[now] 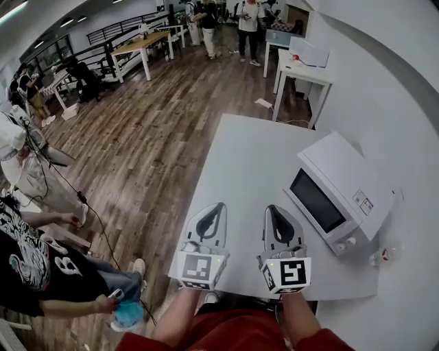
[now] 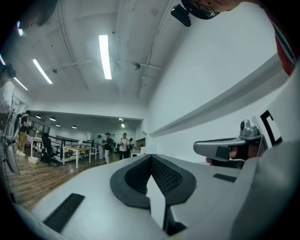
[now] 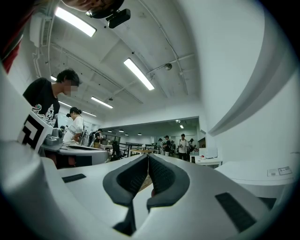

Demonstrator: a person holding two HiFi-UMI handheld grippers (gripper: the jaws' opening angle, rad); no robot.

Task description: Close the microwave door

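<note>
The white microwave (image 1: 339, 192) stands on the right side of the white table (image 1: 240, 158), its dark-windowed door flat against the body, facing the table's middle. My left gripper (image 1: 221, 206) and right gripper (image 1: 272, 208) hover side by side over the table's near edge, left of the microwave and apart from it. Both point away from me, jaws shut to a point with nothing between them. In the left gripper view the black pads (image 2: 164, 176) meet at the tip of the gripper (image 2: 151, 157). The right gripper view shows its jaws (image 3: 148, 156) closed too, with the microwave's top (image 3: 262, 176) at the right.
A white wall runs along the table's right side. Another white table (image 1: 302, 68) stands beyond the far end. People sit at the left (image 1: 27, 260) on the wooden floor side, and others stand far back (image 1: 250, 20). A small red-tipped item (image 1: 384, 255) lies beside the microwave.
</note>
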